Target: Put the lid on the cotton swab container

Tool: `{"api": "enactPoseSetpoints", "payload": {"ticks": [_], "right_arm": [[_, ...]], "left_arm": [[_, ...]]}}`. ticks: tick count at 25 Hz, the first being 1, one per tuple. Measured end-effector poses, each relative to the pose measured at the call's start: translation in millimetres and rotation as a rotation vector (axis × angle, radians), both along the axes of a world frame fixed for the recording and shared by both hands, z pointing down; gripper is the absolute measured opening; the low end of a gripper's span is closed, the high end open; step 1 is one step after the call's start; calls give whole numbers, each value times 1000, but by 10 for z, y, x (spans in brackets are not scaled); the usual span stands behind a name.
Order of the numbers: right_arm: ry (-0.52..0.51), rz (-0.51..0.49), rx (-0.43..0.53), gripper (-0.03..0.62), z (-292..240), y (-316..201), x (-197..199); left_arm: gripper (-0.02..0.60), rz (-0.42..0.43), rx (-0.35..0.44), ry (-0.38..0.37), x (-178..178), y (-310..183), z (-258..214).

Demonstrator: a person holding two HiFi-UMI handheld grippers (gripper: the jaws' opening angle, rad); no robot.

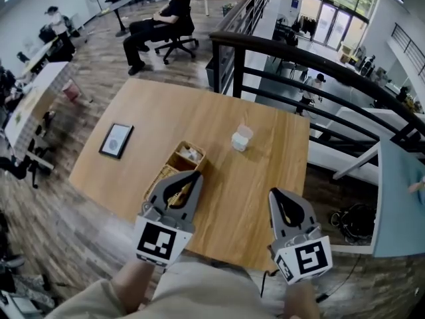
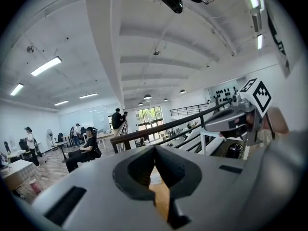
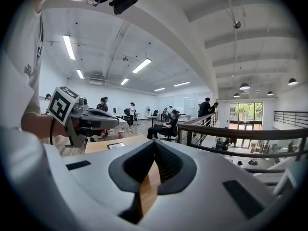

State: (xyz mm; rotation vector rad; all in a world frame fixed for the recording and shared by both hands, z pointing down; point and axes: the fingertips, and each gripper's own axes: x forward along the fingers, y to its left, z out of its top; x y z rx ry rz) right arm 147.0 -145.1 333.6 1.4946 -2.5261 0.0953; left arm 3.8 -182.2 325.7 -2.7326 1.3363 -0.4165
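Note:
The cotton swab container (image 1: 240, 139) is a small translucent white box standing right of the middle of the wooden table (image 1: 199, 111). At this size I cannot tell its lid apart from the box. Both grippers hover over the table's near edge, well short of the container. The left gripper (image 1: 197, 174) is shut and empty, its tips over a wicker basket. The right gripper (image 1: 273, 192) is also shut and empty, near the front right. In the left gripper view the container (image 2: 155, 177) shows as a pale blur through the gap below the shut jaws.
A wicker basket (image 1: 178, 167) with small items sits at the front left of the table. A dark framed card (image 1: 116, 140) lies further left. A black railing (image 1: 299, 65) runs behind the table's far right. A person sits in an office chair (image 1: 174, 35) beyond the table.

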Motion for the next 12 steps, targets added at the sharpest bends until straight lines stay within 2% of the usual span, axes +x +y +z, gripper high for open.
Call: {"api": "enactPoseSetpoints", "payload": {"ticks": [12], "right_arm": [[-4,34,-46,26,162,-370,117]], "left_arm": [[21,24,-26,12,70,-359,120]]}}
